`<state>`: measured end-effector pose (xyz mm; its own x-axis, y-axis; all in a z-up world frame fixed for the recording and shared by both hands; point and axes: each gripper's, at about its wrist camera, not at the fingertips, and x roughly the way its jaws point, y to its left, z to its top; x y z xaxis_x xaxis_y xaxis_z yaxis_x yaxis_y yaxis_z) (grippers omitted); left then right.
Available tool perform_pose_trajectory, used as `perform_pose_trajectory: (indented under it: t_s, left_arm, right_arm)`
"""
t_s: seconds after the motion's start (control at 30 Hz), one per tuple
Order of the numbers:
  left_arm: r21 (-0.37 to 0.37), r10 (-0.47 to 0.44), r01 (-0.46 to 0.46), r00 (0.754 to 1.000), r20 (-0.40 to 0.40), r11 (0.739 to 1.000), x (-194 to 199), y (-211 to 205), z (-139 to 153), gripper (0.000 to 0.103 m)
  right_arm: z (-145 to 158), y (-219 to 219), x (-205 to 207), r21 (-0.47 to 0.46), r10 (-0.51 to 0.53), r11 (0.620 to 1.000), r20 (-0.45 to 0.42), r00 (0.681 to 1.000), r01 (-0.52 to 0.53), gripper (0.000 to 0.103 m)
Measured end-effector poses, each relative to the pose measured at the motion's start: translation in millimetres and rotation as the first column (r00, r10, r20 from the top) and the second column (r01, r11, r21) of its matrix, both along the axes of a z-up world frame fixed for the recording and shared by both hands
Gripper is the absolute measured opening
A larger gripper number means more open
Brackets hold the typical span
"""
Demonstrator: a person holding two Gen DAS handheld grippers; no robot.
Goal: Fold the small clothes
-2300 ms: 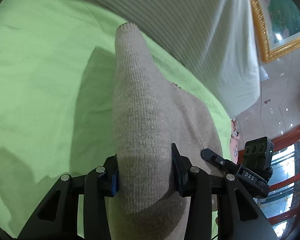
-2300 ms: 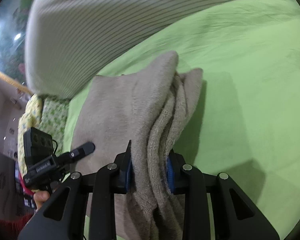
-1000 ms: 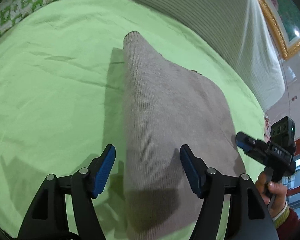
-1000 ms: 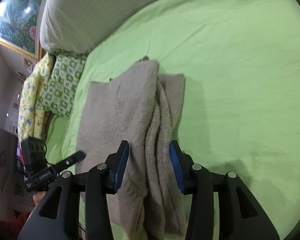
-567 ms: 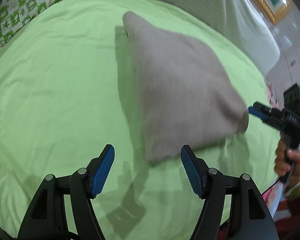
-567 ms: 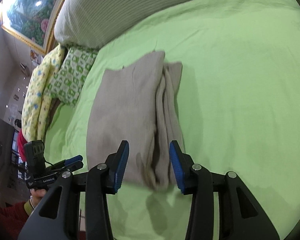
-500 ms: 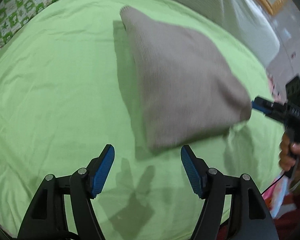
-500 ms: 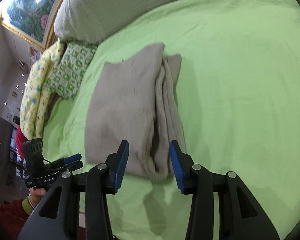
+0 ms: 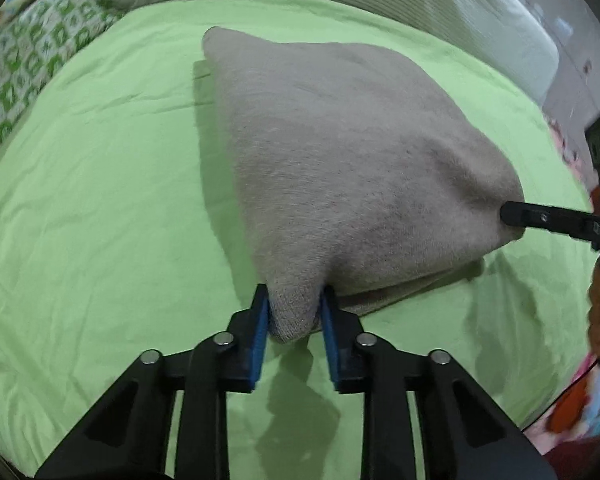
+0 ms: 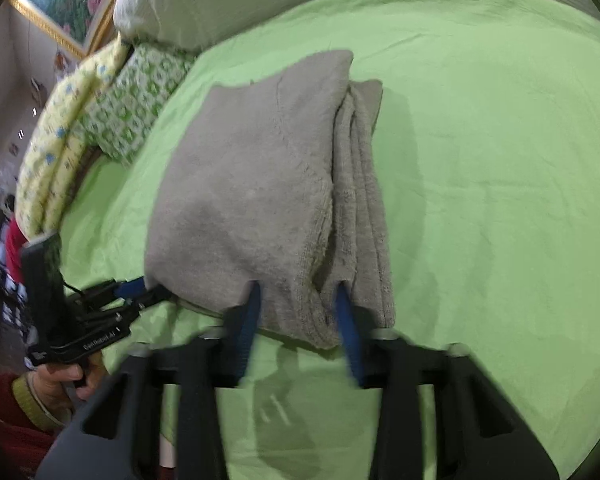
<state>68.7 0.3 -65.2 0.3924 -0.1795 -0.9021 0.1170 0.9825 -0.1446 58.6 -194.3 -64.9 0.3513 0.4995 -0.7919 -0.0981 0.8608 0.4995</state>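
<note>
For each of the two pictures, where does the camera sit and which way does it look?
Left wrist: sits on the left gripper, looks down its fingers at the folded grey sweater; the right gripper shows at the right edge.
Right wrist: sits on the right gripper, looks down at the sweater's layered edge; the left gripper and a hand show at left.
Shared: the sweater, the green bedsheet.

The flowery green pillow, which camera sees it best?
The right wrist view: the flowery green pillow lies whole beside the folded grey knit, slightly blurred. The left wrist view catches only part of it at the picture's upper left edge.
</note>
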Motion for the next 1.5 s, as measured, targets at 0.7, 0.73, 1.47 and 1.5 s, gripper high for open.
perform_pose_trajectory:
  t_s: [0.7, 0.73, 1.47, 1.5]
  left_arm:
    - [-0.086, 0.006, -0.009, 0.999, -0.037, 0.996, 2, 5, -11, 0.021]
    - [-0.086, 0.006, -0.009, 0.999, -0.037, 0.996, 0, 4, -12, 0.021]
    - [-0.148, 0.094, -0.084, 0.994, 0.059, 0.985, -7, 12, 51, 0.055]
    - [-0.141, 0.114, -0.102, 0.990, 0.080, 0.985, -4, 11, 56, 0.057]
  right_arm:
    - [-21, -13, -7, -0.096, 0.061, 0.993, -0.029, 0.998, -0.063, 0.006]
    - [-20, -14, -7, -0.102, 0.061, 0.993, -0.029, 0.998, -0.064, 0.006]
    - [37, -44, -3, 0.032, -0.121, 0.993, 0.101, 0.988, 0.118, 0.038]
    - [42, -42, -2, 0.040, -0.127, 0.992, 0.120, 0.985, 0.123, 0.038]
